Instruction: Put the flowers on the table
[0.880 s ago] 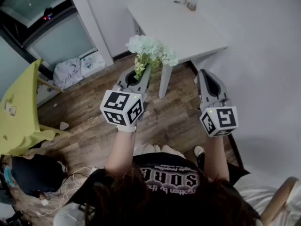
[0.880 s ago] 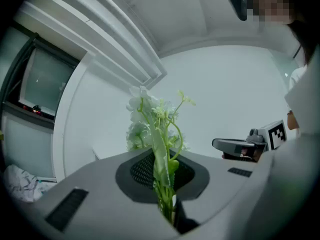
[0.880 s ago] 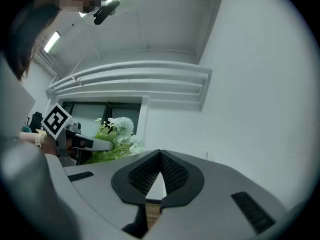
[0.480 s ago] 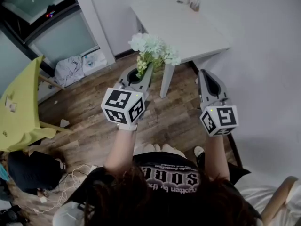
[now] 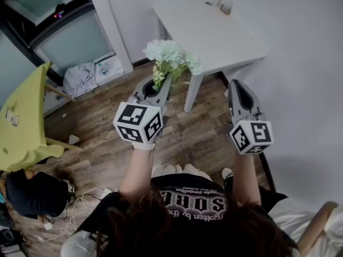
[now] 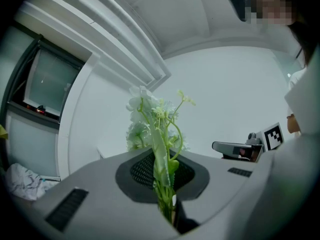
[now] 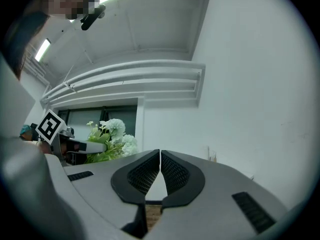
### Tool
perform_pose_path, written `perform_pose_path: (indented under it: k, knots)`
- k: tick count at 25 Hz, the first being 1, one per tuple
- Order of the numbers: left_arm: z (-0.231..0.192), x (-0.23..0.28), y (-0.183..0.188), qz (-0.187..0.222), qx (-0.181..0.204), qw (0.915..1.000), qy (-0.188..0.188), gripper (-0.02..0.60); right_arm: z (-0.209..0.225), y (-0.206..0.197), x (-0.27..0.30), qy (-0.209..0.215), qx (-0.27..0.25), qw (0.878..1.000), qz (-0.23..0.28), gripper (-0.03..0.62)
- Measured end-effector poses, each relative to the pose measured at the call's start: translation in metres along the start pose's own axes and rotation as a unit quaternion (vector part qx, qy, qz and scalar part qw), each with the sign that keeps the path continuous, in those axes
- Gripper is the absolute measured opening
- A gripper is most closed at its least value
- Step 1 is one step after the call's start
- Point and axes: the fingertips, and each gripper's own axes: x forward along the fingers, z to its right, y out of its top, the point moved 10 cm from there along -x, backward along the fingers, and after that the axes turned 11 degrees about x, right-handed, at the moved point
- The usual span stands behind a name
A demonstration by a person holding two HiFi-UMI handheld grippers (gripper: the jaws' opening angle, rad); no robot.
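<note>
The left claw [image 6: 167, 199] is clamped on the stems of the flowers [image 5: 170, 55], low down, which leaves the blooms uncrushed. The flowers hang over the floor [image 5: 182, 138], short of the tabletop [image 5: 214, 33]. The right claw [image 7: 160, 171] is closed and empty; one claw suffices for this load.

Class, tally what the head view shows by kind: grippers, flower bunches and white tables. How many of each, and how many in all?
Grippers: 2, left gripper and right gripper
Flower bunches: 1, the flowers, held in the left gripper's jaws
White tables: 1, the table
Total: 4
</note>
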Motion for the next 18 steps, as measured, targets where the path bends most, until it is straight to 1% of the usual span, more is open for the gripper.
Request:
perform_pose_path:
  k: [6, 10, 18]
  knots:
    - [-0.011, 0.0, -0.003, 0.003, -0.003, 1.0, 0.005, 0.017, 0.001, -0.005, 0.01, -0.007, 0.007, 1.0, -0.006, 0.032]
    - [-0.018, -0.004, -0.005, 0.006, -0.004, 1.0, 0.003, 0.017, -0.004, -0.008, 0.017, -0.006, 0.014, 1.0, -0.001, 0.032]
    - [-0.033, -0.014, -0.005, 0.009, -0.002, 1.0, -0.001, 0.017, -0.018, -0.013, 0.029, -0.001, 0.007, 1.0, 0.003, 0.032]
